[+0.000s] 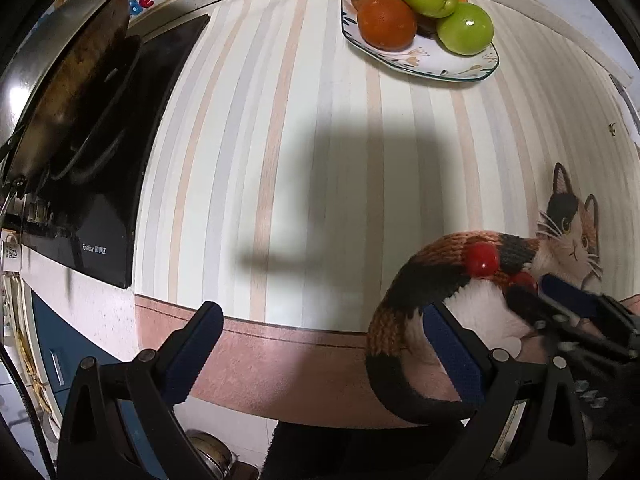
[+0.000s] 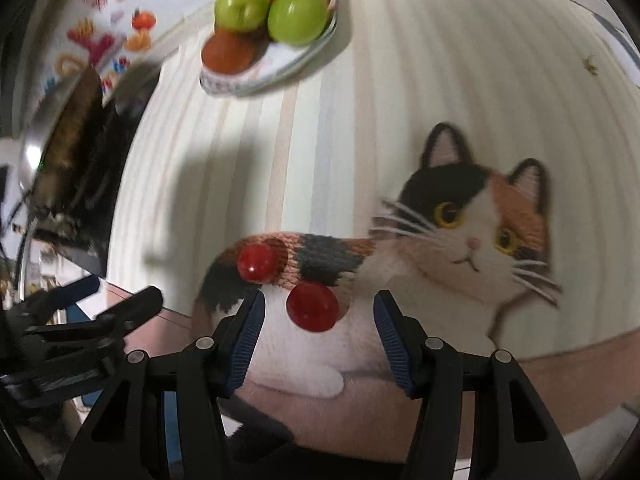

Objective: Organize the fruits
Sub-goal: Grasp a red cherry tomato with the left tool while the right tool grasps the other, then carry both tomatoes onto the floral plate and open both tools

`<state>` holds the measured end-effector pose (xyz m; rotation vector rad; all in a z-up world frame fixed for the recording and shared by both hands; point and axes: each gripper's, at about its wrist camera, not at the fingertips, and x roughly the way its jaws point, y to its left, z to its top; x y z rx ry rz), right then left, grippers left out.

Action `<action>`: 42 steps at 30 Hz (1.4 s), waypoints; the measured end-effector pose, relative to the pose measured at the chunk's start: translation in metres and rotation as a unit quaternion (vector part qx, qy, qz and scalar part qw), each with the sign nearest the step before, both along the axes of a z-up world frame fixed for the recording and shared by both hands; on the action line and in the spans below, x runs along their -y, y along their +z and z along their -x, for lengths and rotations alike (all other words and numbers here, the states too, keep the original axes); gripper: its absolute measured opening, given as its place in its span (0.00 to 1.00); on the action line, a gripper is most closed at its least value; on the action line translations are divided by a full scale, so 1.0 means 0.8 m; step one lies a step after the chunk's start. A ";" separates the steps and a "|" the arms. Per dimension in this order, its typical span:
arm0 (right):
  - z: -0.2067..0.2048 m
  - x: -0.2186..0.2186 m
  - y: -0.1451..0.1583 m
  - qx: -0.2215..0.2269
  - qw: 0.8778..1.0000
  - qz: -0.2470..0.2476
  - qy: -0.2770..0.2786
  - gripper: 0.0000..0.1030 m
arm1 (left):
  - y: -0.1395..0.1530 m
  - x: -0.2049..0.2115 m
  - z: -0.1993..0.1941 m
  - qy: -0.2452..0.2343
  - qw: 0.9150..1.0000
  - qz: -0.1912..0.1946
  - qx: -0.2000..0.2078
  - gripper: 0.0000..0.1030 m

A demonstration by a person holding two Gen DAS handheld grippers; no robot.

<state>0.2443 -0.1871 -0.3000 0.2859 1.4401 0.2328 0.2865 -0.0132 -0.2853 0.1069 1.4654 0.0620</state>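
Two small red cherry tomatoes lie on the cat picture of the mat: one [image 2: 313, 306] sits just ahead of and between my right gripper's fingers, the other [image 2: 257, 263] a little further left. My right gripper [image 2: 318, 336] is open and empty. The far tomato also shows in the left wrist view [image 1: 483, 260], with the near one [image 1: 522, 280] partly behind the right gripper. My left gripper [image 1: 322, 356] is open and empty over the mat's front edge. A white plate [image 1: 440, 65] at the back holds green apples [image 1: 465, 28], oranges and other fruit.
A black cooktop [image 1: 100, 208] with a steel wok [image 1: 60, 92] stands at the left. The striped mat [image 1: 304, 160] covers the counter. The counter's front edge runs just below the grippers. The wall with stickers is behind the plate.
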 end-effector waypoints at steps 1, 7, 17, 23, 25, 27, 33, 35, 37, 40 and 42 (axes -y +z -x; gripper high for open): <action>0.000 -0.005 0.001 0.012 1.000 0.013 0.009 0.44 | -0.001 0.001 0.000 0.000 1.000 0.000 -0.001 0.99; 0.005 0.010 0.014 0.035 0.999 0.039 0.015 0.30 | -0.004 0.031 -0.008 -0.033 0.999 0.039 -0.006 0.99; 0.016 0.089 0.027 0.029 0.997 0.048 -0.057 0.30 | -0.042 0.101 -0.023 -0.094 0.993 0.068 -0.031 0.65; 0.010 0.099 0.033 0.036 0.996 0.049 -0.065 0.30 | -0.052 0.111 -0.017 -0.107 0.992 0.068 -0.030 0.30; 0.005 0.099 0.036 0.041 0.996 0.050 -0.065 0.30 | -0.052 0.121 -0.014 -0.110 0.991 0.068 -0.028 0.24; 0.003 0.099 0.039 0.044 0.996 0.050 -0.066 0.30 | -0.053 0.127 -0.011 -0.109 0.991 0.070 -0.027 0.23; -0.005 0.101 0.052 0.057 0.995 0.045 -0.071 0.30 | -0.039 0.103 -0.015 -0.092 0.992 0.079 -0.018 0.22; -0.007 0.098 0.056 0.063 0.995 0.042 -0.070 0.30 | -0.025 0.093 -0.018 -0.083 0.993 0.088 -0.010 0.22; -0.013 0.096 0.060 0.066 0.995 0.033 -0.069 0.30 | -0.004 0.076 -0.024 -0.076 0.992 0.097 0.002 0.22; -0.032 0.085 0.068 0.077 0.995 0.019 -0.061 0.30 | 0.031 0.053 -0.040 -0.057 0.991 0.116 0.028 0.22; -0.048 0.076 0.070 0.083 0.995 0.002 -0.058 0.30 | 0.049 0.037 -0.059 -0.037 0.989 0.137 0.037 0.22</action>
